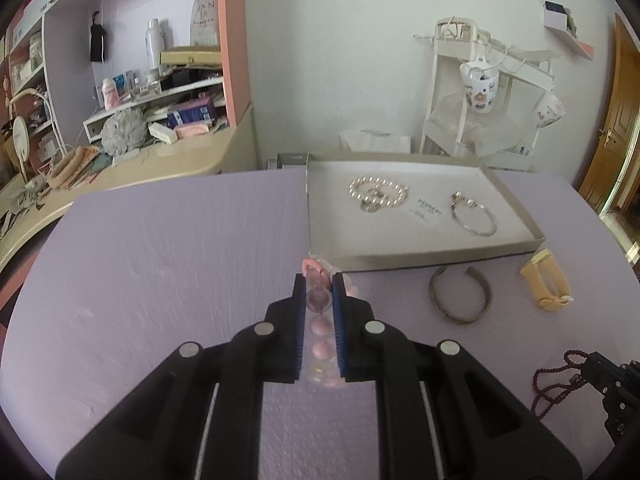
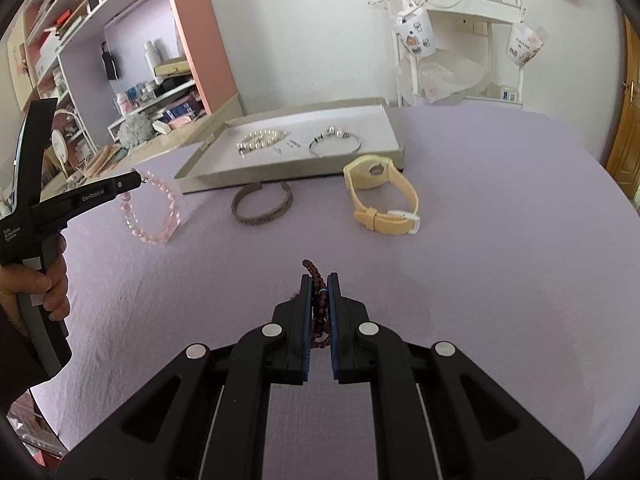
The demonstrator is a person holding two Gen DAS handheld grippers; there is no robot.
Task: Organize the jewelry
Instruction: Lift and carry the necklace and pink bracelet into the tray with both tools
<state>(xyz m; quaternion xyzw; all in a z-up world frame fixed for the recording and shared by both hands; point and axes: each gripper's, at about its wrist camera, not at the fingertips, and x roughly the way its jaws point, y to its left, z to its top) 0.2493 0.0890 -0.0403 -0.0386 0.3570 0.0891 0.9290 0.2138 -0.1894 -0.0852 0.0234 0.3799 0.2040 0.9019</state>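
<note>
My left gripper (image 1: 319, 280) is shut on a pink bead bracelet (image 1: 319, 326), which hangs from its tips above the lilac table; the right wrist view shows that bracelet (image 2: 154, 210) dangling from the left gripper (image 2: 140, 178). My right gripper (image 2: 319, 280) is shut on a dark red bead string (image 2: 318, 300), also seen at the left view's right edge as the dark red beads (image 1: 554, 384). A shallow grey tray (image 1: 400, 258) holds a pearl bracelet (image 1: 378, 192) and a silver bangle (image 1: 474, 214).
On the cloth before the tray (image 2: 280, 178) lie a grey-brown cuff bangle (image 2: 262, 204) and a yellow watch (image 2: 380, 196). A cluttered desk and shelves (image 1: 120, 120) stand to the left, a white rack (image 1: 480, 92) behind. A hand (image 2: 44, 284) grips the left tool.
</note>
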